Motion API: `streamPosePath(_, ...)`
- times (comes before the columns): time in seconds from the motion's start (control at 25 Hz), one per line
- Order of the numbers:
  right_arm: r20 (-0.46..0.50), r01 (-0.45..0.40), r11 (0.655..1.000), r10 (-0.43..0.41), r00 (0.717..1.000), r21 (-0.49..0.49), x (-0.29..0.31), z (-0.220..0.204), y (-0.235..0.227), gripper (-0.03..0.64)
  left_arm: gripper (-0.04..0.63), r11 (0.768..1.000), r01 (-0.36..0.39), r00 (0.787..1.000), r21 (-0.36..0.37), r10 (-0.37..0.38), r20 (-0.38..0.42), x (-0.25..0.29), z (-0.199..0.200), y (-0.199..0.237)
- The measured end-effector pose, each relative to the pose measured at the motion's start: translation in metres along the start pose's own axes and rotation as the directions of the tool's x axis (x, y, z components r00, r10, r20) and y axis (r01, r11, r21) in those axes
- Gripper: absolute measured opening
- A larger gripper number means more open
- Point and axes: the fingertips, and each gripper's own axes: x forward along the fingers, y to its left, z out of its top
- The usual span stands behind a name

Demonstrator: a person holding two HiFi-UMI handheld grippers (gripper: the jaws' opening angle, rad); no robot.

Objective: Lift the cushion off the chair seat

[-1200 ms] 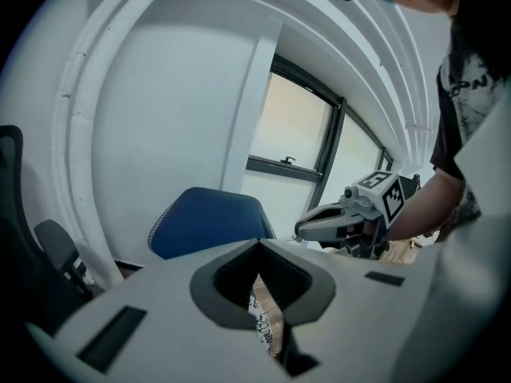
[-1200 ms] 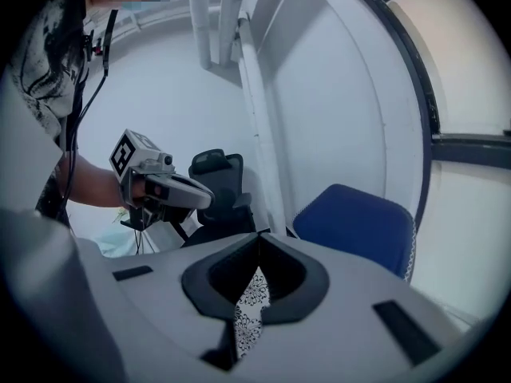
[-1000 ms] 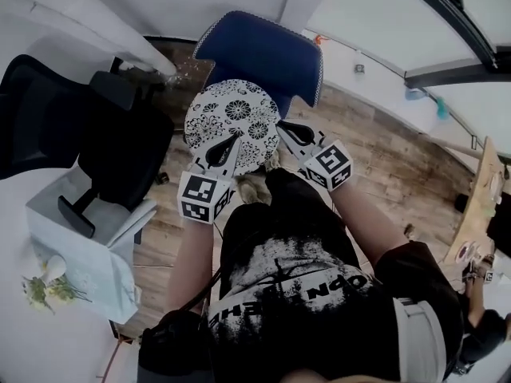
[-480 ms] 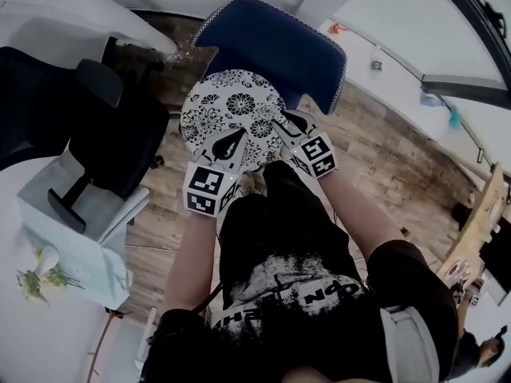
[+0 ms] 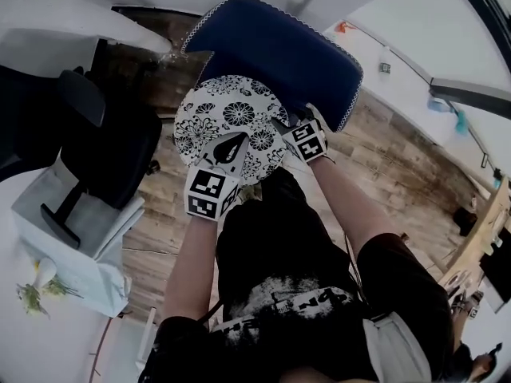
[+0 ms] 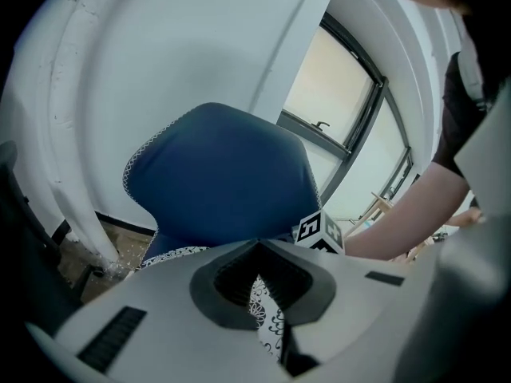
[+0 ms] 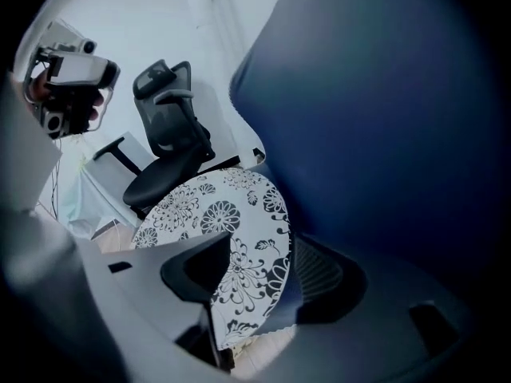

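— Left claw [image 5: 231, 144] is pinched shut on the cushion [image 5: 227, 108], at its near edge. Right claw [image 5: 281, 128] is opening, with the rim loose between its jaws.
— And the cushion?
— Flat over the chair [image 5: 279, 46] seat.

Soft daylight fills the room; the tall window [image 6: 339, 94] behind the dark blue padded chair back [image 6: 223, 182] glows washed out. Every view bulges toward its edges, with black corners in both gripper views. The right gripper view is dim, the chair back blurred.
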Motion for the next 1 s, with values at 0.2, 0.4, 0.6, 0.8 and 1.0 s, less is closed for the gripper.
streamPosePath(0.2,-0.061,0.007,0.999,-0.004,0.998,0.036,0.032,-0.022,-0.015,0.25,0.012,1.0,0.0,1.0,-0.005,0.0,-0.007,0.02,-0.007,0.011)
streamPosePath(0.4,-0.112,0.007,0.998,0.001,0.994,0.067,0.051,-0.04,-0.02,0.252,0.012,0.999,0.01,1.0,-0.042,-0.011,-0.011,0.031,-0.018,0.017)
streamPosePath(0.6,-0.153,-0.014,1.0,0.017,0.988,0.023,0.063,-0.046,-0.015,0.25,0.012,0.998,-0.004,1.0,-0.062,0.003,-0.015,0.031,-0.025,0.024)
streamPosePath(0.8,-0.168,-0.007,1.0,0.002,0.986,-0.026,0.063,-0.045,-0.013,0.076,0.012,0.996,-0.014,1.0,-0.084,0.012,-0.025,0.027,-0.035,0.028)
streamPosePath(1.0,-0.148,-0.007,0.999,0.001,0.989,-0.037,0.059,-0.039,-0.01,0.034,0.012,0.995,-0.02,1.0,-0.099,0.018,-0.024,0.023,-0.038,0.03)
